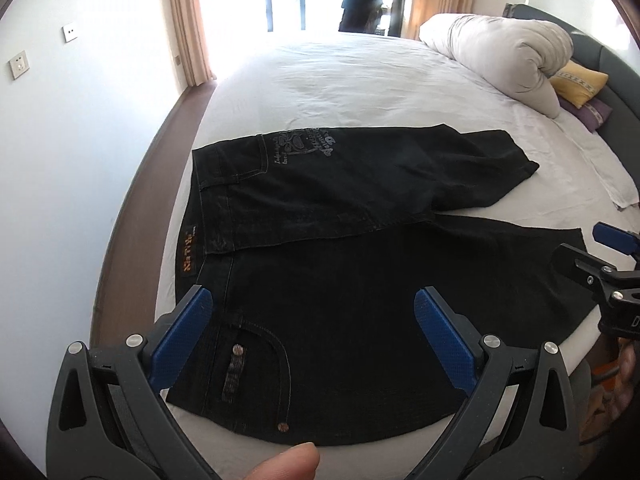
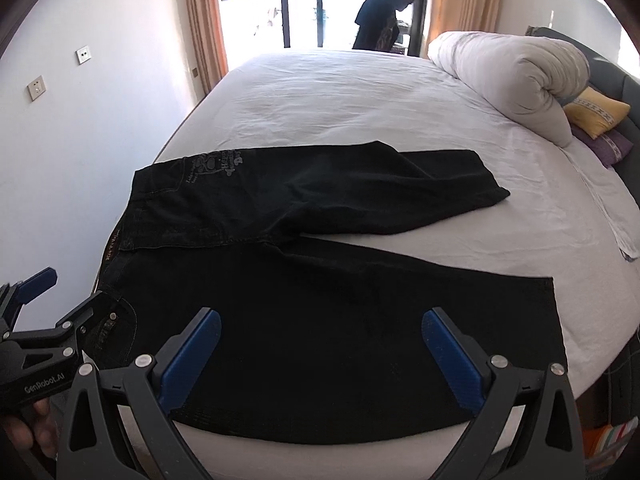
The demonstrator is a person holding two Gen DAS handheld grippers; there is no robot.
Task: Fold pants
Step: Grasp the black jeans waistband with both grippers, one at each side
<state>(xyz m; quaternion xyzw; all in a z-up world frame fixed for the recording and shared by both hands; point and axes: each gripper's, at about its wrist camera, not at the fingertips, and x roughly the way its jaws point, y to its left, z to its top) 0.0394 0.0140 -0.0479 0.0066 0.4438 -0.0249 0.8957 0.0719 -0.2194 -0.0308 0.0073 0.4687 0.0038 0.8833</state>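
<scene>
Left wrist view: the left tool (image 1: 314, 320) hangs with its blue pads spread wide and empty above the waistband end of the black denim pants (image 1: 360, 280), near the riveted pocket (image 1: 256, 364). The pants lie flat on the white bed (image 1: 340, 80), waist toward the wall side, the two legs splayed apart; the far leg (image 1: 460, 164) is rumpled and angled away, the near leg (image 1: 480, 280) runs along the bed's edge. The right tool (image 2: 322, 348), jaws equally wide and gripping nothing, hovers over the near leg's middle.

Risks, as I judge them: the denim looks thick, so a shallow pinch could slip off, or catch only the top layer and leave the underside dragging. The near hem sits close to the mattress edge and could slide off if tugged. Folding over the rumpled far leg would trap its creases.
</scene>
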